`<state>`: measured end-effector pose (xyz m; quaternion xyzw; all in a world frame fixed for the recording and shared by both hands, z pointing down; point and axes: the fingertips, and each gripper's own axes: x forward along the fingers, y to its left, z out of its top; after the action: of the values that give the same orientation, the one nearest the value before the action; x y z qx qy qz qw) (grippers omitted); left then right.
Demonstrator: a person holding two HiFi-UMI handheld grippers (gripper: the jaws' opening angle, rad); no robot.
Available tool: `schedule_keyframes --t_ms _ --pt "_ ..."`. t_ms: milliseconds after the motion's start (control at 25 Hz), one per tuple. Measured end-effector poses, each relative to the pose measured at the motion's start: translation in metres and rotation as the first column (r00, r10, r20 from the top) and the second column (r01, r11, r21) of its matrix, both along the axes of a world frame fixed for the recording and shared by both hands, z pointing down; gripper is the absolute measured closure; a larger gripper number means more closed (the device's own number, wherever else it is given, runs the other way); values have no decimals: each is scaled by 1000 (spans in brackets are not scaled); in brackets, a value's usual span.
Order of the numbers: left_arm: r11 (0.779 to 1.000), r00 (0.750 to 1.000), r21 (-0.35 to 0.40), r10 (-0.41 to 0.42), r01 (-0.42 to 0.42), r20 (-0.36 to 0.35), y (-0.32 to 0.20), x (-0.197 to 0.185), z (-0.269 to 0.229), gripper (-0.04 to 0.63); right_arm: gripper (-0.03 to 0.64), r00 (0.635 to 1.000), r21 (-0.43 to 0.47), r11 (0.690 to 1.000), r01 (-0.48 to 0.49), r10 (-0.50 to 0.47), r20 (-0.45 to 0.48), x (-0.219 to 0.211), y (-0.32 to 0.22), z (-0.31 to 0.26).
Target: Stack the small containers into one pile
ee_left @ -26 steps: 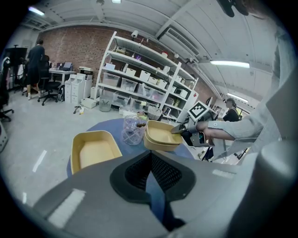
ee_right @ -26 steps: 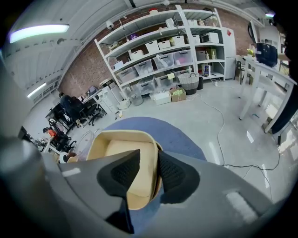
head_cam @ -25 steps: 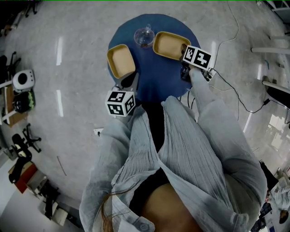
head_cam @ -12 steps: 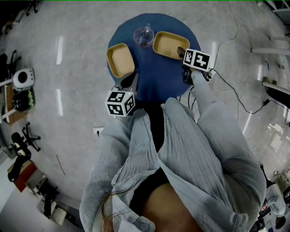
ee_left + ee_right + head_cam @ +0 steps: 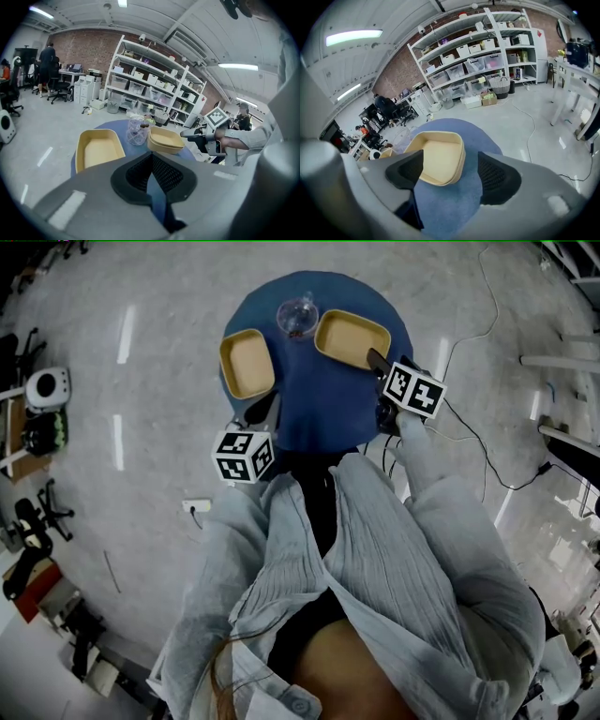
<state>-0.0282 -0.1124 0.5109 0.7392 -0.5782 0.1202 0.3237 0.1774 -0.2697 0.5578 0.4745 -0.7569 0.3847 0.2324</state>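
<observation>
Right gripper point(image 5: 450, 174) backed off tan container point(image 5: 438, 157), jaws just opened

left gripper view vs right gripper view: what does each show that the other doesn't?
Only left gripper view: the left gripper's shut, empty jaws; the right gripper from outside, with its marker cube; the left container in full.
Only right gripper view: the right gripper's own jaws, which have just been opening, apart and gripping nothing; a white table; a floor cable.
Both: the right container on the blue table, and the shelving.
</observation>
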Motion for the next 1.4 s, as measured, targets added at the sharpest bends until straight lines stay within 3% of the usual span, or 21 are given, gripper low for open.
schedule_keyframes --t_ms 200,280,440,760,1280,1400 --pt "996 996 15 -92 93 -9 4 -12 -3 581 252 993 124 991 -42 27 119 -8 -6 -36" --pt "992 992 19 -127 128 -17 7 -18 -4 581 253 993 167 985 -43 24 112 -12 -6 -47" --pt "984 984 20 -178 178 -12 15 -34 -4 581 264 993 206 977 58 -78 89 -43 6 -63" --pt "967 967 28 -254 254 -23 31 -81 -6 581 264 963 180 954 240 -257 79 -127 42 -68" --pt "968 968 2 -250 250 -33 52 -161 6 581 275 940 31 940 339 -340 21 -214 79 -19" --pt "967 966 -20 -255 254 -33 60 -181 12 581 325 939 13 939 344 -344 -5 -229 83 -8"
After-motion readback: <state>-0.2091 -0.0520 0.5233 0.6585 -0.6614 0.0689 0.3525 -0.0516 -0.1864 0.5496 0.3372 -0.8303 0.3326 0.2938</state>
